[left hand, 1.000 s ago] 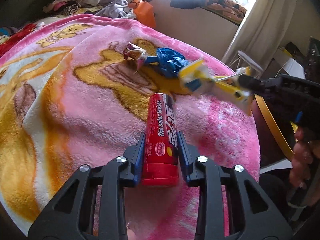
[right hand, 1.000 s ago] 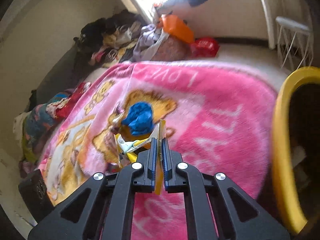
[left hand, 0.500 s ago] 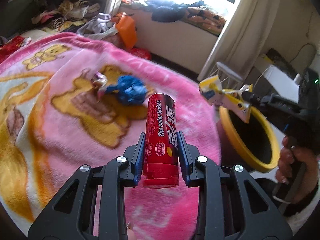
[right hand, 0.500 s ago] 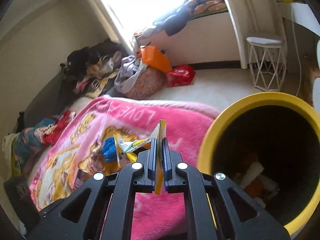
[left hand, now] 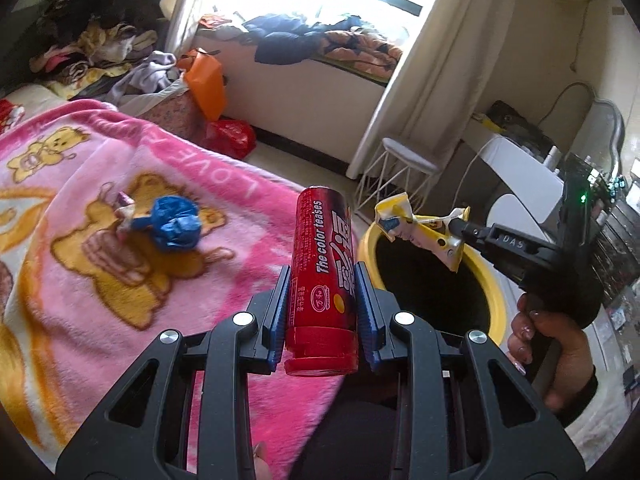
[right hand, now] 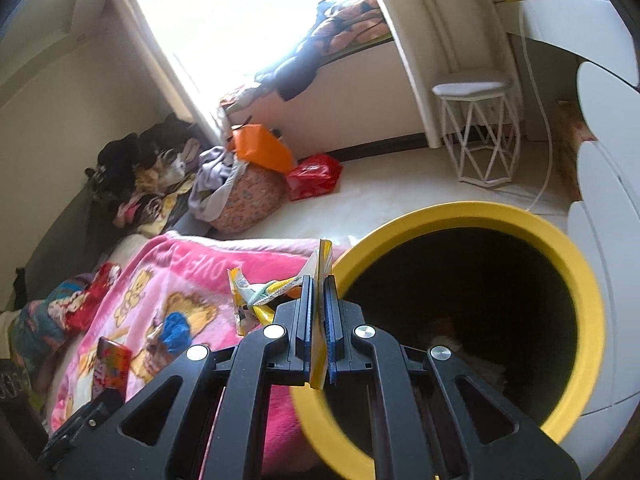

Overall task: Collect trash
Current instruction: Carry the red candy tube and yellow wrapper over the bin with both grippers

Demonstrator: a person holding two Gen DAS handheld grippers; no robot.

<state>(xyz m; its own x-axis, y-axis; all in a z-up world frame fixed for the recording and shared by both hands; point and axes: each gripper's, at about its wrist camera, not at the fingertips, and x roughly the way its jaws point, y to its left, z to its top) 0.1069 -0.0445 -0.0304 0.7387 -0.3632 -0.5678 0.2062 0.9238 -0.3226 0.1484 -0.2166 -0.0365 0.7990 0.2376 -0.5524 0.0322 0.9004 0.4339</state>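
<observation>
My left gripper (left hand: pixel 322 284) is shut on a red cylindrical snack can (left hand: pixel 322 280), held above the edge of the pink blanket (left hand: pixel 80 240), next to the yellow-rimmed trash bin (left hand: pixel 490 280). My right gripper (right hand: pixel 318 308) is shut on a crumpled yellow and white wrapper (right hand: pixel 320 268); in the left wrist view the wrapper (left hand: pixel 416 228) hangs over the bin's near rim. The bin (right hand: pixel 576 264) is dark inside with some trash at the bottom. A crumpled blue wrapper (left hand: pixel 174 224) and a small foil wrapper (left hand: pixel 124 206) lie on the blanket.
A white wire stool (right hand: pixel 478 128) stands on the floor beyond the bin. A red bag (right hand: pixel 314 176), an orange bag (right hand: pixel 260 148) and a pile of clothes (right hand: pixel 160 168) lie near the window wall. White furniture (right hand: pixel 600 160) is right of the bin.
Both grippers have swung right from over the blanket toward the bin. The wrapper now hangs at the bin's rim, and the can is nearer the bin. Both grips are unchanged.
</observation>
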